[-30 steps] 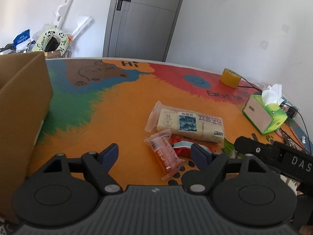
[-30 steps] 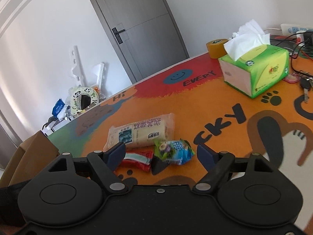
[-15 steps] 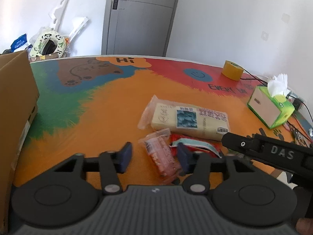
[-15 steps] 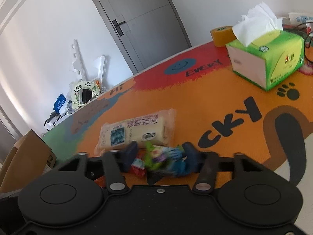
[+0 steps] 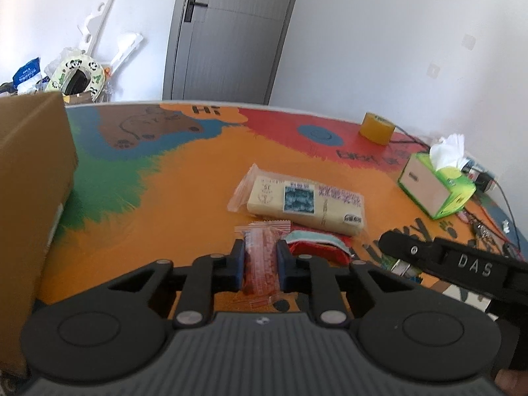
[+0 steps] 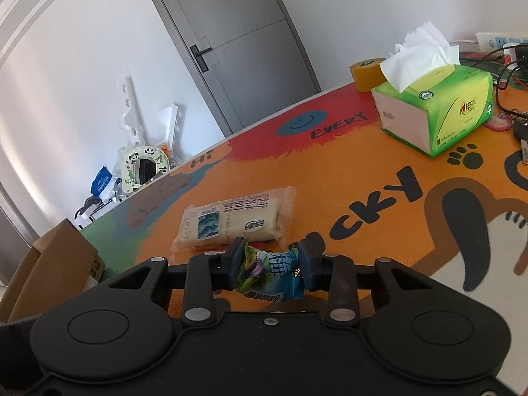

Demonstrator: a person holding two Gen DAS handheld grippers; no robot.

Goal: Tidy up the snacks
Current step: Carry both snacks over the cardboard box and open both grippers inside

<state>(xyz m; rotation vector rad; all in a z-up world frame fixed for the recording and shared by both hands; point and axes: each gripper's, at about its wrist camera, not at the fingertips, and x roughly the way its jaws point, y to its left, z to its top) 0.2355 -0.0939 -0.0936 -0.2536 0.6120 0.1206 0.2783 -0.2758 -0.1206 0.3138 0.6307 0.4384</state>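
Both light, crinkly packets look soft and slippery, best pinched across their middles as now: the left gripper (image 5: 260, 265) has just clamped on the pink snack packet (image 5: 262, 254) and the right gripper (image 6: 269, 265) on the blue-green snack packet (image 6: 270, 272), low over the near bench (image 5: 184, 178).

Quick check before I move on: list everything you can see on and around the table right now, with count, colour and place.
pink snack packet: 1, clear pink, between left jaws
green-blue snack packet: 1, between right jaws
long cracker pack: 1, cream, table centre
red packet: 1, beside the pink one
cardboard box: 1, brown, table's left edge
tissue box: 1, green, far right
tape roll: 1, yellow, far edge
table: 1, multicoloured
door: 1, grey
left gripper: black, shut on pink packet
right gripper: black, shut on green-blue packet
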